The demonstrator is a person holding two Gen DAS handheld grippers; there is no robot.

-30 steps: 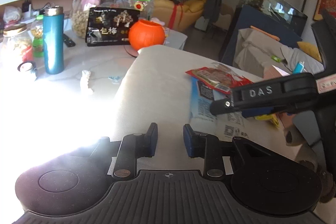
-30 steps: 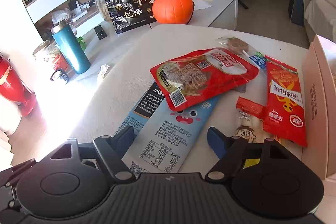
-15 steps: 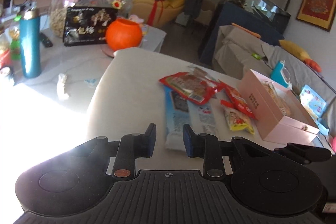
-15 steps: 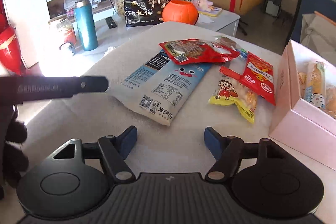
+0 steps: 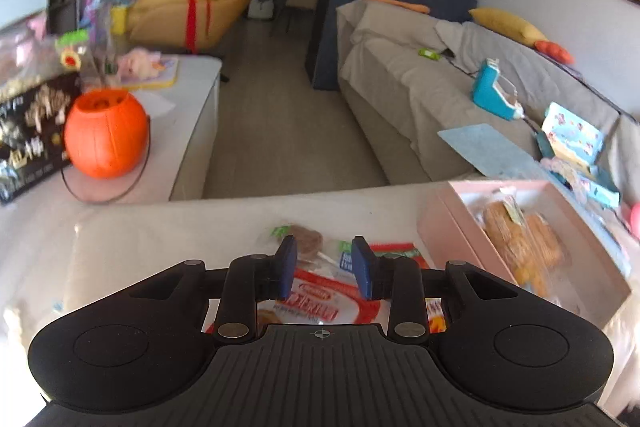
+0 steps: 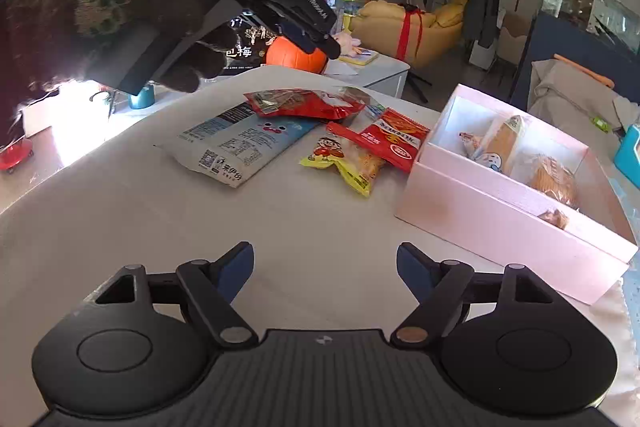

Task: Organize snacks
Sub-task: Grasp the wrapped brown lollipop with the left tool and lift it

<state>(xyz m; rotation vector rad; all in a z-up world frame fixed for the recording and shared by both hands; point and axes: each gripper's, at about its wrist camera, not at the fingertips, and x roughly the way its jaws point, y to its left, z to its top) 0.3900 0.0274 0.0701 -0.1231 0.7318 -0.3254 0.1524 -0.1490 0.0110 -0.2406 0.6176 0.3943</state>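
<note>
Left claw (image 5: 324, 265), seen from its own wrist cam, is held above the snack pile w/ blue pads set narrow and opening; nothing is pinched between them. Beneath the pads a red-and-white foil snack bag (image 5: 320, 301) is seen, and just beyond it a clear wrapper w/ a brown round cake (image 5: 306, 238). An open pale pink cardboard box (image 5: 448, 227) is placed to the right on the beige-covered table (image 5: 160, 239), w/ wrapped golden pastries (image 5: 520, 247) inside. An orange plastic pumpkin bucket (image 5: 105, 133) is stood on the white side table at left.

Right wrist cam: right claw (image 6: 325, 269) is held wide and opening, over bare tablecloth, nothing between the pads. Ahead, snacks are spread out: a light blue flat pouch w/ cartoon face (image 6: 240, 143), the red bag lying partly on its far end, a yellow cartoon-print packet (image 6: 344, 161) and a red strip packet (image 6: 394, 141), the latter touching the pink box's near corner. The box is divided into compartments; a wrapped roll (image 6: 502, 141) is seen in one. At upper left the left claw is gripped by a hand in a dark knitted glove (image 6: 96, 15), above the red bag.
</note>
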